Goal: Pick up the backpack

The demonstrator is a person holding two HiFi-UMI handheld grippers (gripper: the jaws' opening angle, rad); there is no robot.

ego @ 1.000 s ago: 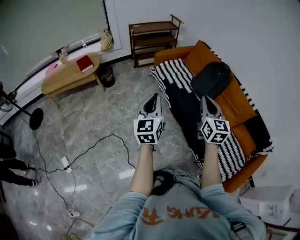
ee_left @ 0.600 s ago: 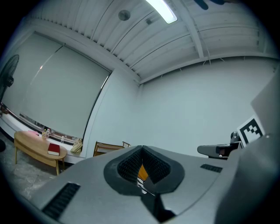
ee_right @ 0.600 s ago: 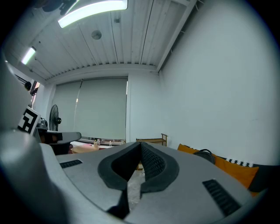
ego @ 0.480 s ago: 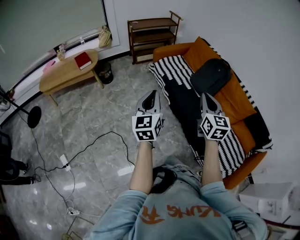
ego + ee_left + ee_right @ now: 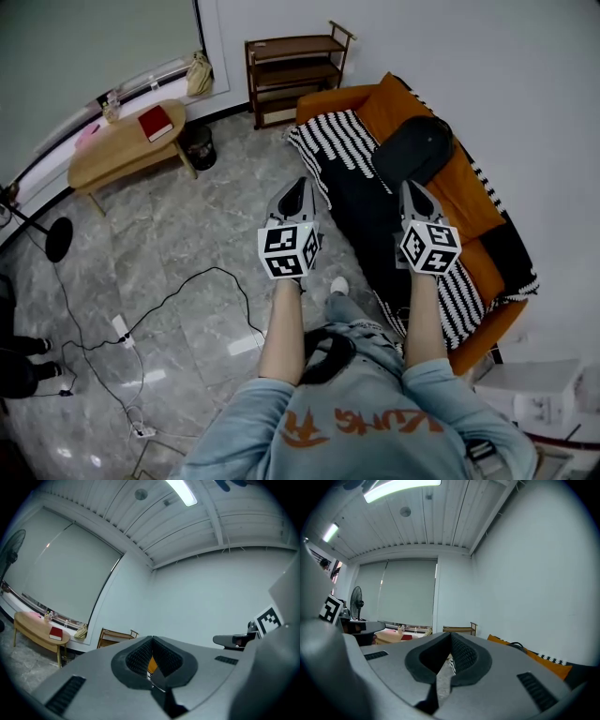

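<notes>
Both jaw pairs are sitting fully closed with nothing between them: left gripper [image 5: 302,182] and right gripper [image 5: 411,186] are each showing pads pressed together in their own views. Person is standing, blue shirt [image 5: 366,431] filling the bottom of the head view, bare forearms reaching forward, grippers pointing roughly level, side by side and well apart. One white shoe [image 5: 339,285] is showing on the grey marble floor [image 5: 187,234] between the arms. Black cable [image 5: 197,286] is snaking across the floor at left toward a white power strip [image 5: 121,327]. Right gripper is hovering over the seat of the orange sofa [image 5: 473,206], above the black-and-white striped blanket [image 5: 342,141] that is covering it. Left gripper is hanging over bare floor just off the sofa's front. Backpack [image 5: 413,152], black, is lying on the sofa against the orange back cushion, ahead of the right gripper and apart from it; neither gripper is touching it. Further out at left, oval wooden table [image 5: 112,155] is standing with a red book [image 5: 155,123] on it and a dark bin [image 5: 198,146] just beside it. Brown shelf unit [image 5: 292,67] is standing against the far wall near the sofa's end, with a tan bag [image 5: 198,76] sitting on the window ledge beside it.
</notes>
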